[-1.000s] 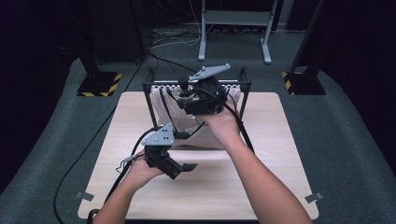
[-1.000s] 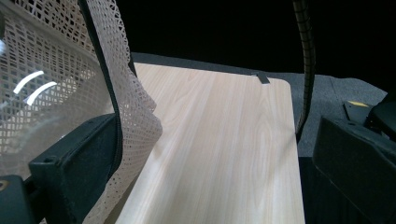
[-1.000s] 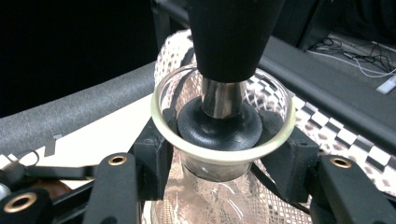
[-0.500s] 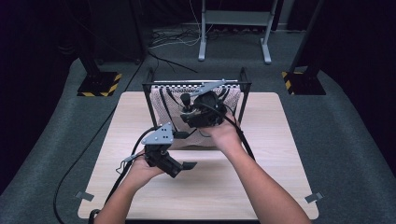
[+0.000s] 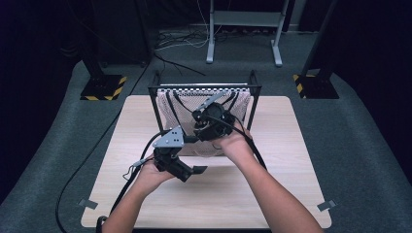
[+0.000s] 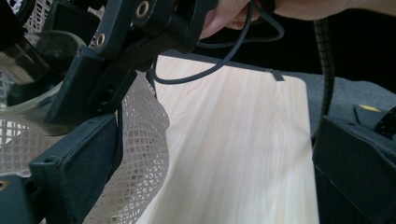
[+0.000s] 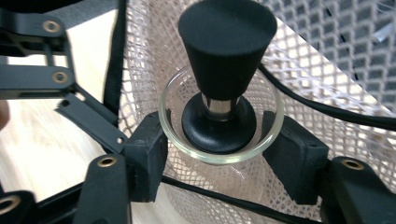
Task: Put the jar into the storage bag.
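Glass dish (image 7: pixel 220 140) with black stopper (image 7: pixel 226 42) sits clamped in right claw (image 7: pixel 219 140) over mesh basket (image 5: pixel 180 109) at 12 o'clock (probably for deposit); left claw (image 5: pixel 192 170) wide, idle above bench (image 5: pixel 291 184).

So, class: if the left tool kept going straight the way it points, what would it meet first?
Probably nothing soon: between the left tool's jaws lies bare table, running to its far edge. The net sits just off to one side.

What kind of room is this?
Probably a lab or recording studio: dark curtained walls, hazard-striped stand feet, cables on grey carpet, and one wooden table with a net basket.
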A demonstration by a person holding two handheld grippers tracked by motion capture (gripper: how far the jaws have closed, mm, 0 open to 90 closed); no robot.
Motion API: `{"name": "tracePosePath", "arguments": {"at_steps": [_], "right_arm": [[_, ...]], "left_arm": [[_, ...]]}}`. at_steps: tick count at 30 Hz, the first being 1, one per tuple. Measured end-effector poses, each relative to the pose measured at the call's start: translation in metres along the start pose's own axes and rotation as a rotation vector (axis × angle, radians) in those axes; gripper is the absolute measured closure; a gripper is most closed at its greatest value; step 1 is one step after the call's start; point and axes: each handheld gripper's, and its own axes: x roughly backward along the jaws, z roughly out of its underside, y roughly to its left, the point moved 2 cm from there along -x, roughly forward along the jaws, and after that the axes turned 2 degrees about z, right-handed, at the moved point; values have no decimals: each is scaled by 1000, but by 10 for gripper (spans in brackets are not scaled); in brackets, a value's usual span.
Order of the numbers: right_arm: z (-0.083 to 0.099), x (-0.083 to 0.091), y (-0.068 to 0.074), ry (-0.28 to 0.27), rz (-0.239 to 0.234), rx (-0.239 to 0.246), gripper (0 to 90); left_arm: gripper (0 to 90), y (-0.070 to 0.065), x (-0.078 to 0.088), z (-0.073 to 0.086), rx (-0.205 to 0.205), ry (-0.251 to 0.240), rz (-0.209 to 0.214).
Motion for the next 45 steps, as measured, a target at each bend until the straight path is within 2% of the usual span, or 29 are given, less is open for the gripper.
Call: {"name": "tracePosePath", "arguments": {"at_steps": [2,3,5,6,7,10,14,16,21,34,39,45], "right_arm": [[1,0,-2,7,14,-1,337],[2,1,-2,-18,26,-2,281],[0,11,-3,-107,35,-9,244],[-1,16,-3,-131,33,-17,219],[-2,19,-4,-139,37,-20,206],[1,21,-3,-117,35,-9,168],[10,21,1,-104,35,11,140],[15,21,3,-102,21,12,130],[25,22,9,-99,4,36,121],[48,30,12,-152,-26,51,61],[59,41,11,-184,-7,58,50],[81,45,5,-205,15,22,48]], "left_arm": [[9,0,0,0,3,-13,-3],[5,0,1,-1,4,-21,-6],[2,-3,5,-2,-8,-66,-22],[2,-4,6,-2,-9,-69,-27],[2,-3,6,-2,-7,-51,-30],[2,-2,5,0,7,-17,-29],[2,-2,4,5,20,-9,-29],[2,-1,3,8,29,-1,-26],[2,0,0,10,44,-11,-17],[2,-6,-1,21,47,16,-24],[2,-6,1,28,61,23,-25],[1,-6,5,37,91,20,-23]]}}
